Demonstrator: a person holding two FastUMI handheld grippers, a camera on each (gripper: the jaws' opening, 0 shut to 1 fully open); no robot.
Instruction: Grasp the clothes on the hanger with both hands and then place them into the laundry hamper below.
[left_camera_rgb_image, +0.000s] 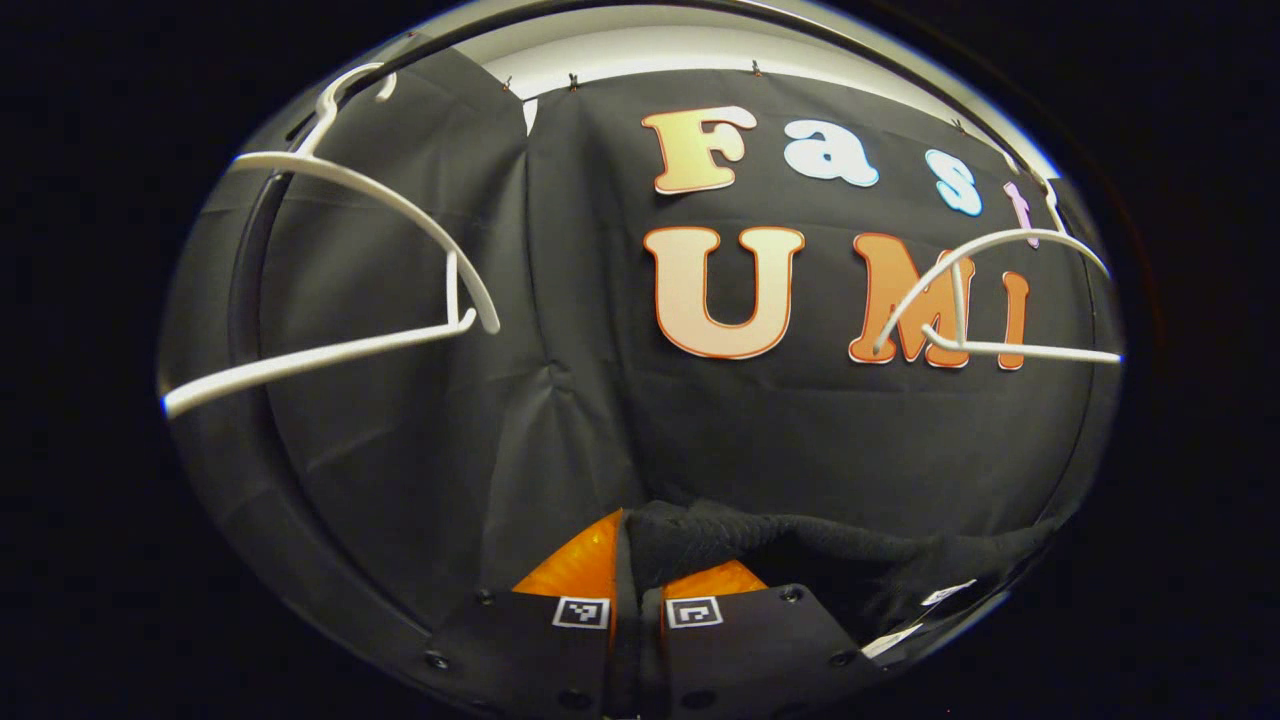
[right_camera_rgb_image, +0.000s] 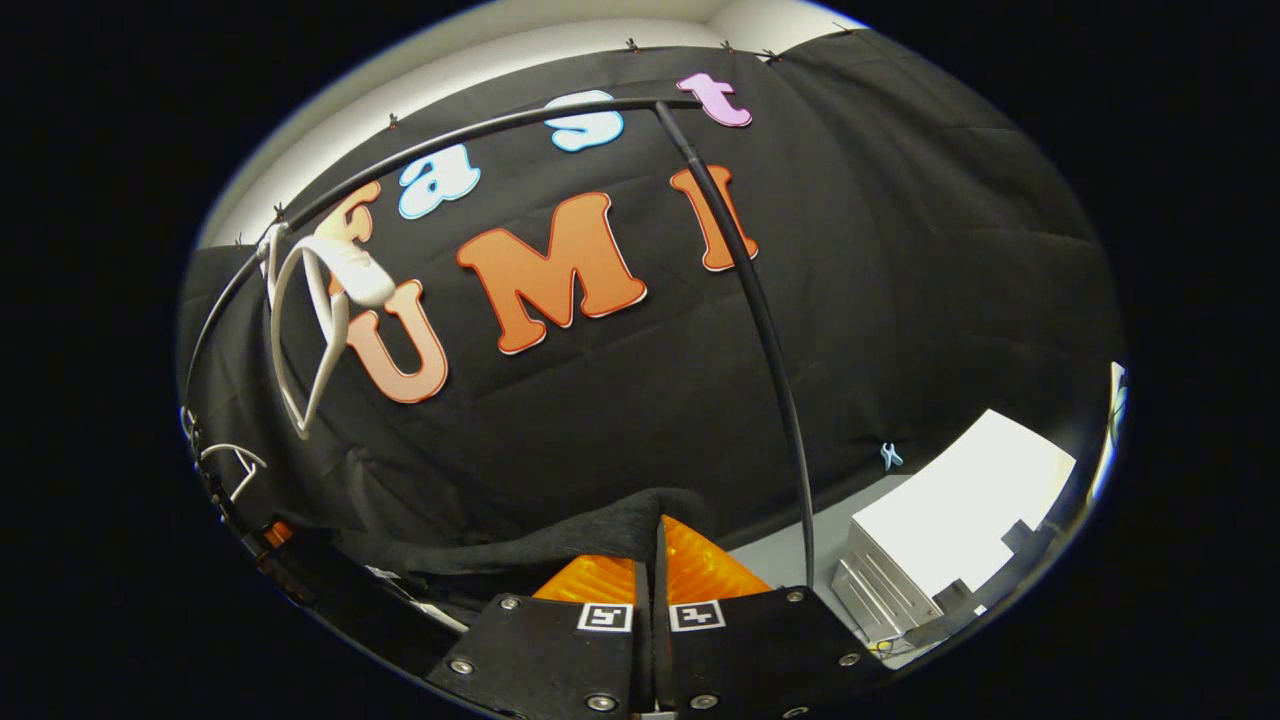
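My left gripper (left_camera_rgb_image: 632, 560) is shut on a black garment (left_camera_rgb_image: 800, 555); the cloth runs from between its fingers off to the lower right. In the right gripper view my right gripper (right_camera_rgb_image: 655, 545) is shut on the same black garment (right_camera_rgb_image: 520, 545), which stretches away to the lower left. Two bare white hangers hang in the left gripper view: one at upper left (left_camera_rgb_image: 380, 270), one at right (left_camera_rgb_image: 980, 300). A white hanger (right_camera_rgb_image: 320, 300) hangs from the black rail (right_camera_rgb_image: 480, 125) at left in the right gripper view. The hamper is out of sight.
A black rack upright (right_camera_rgb_image: 770, 340) runs down from the rail, close to the right of my right gripper. A white box-like unit (right_camera_rgb_image: 950, 520) stands on the grey floor at lower right. Black cloth forms the wall behind.
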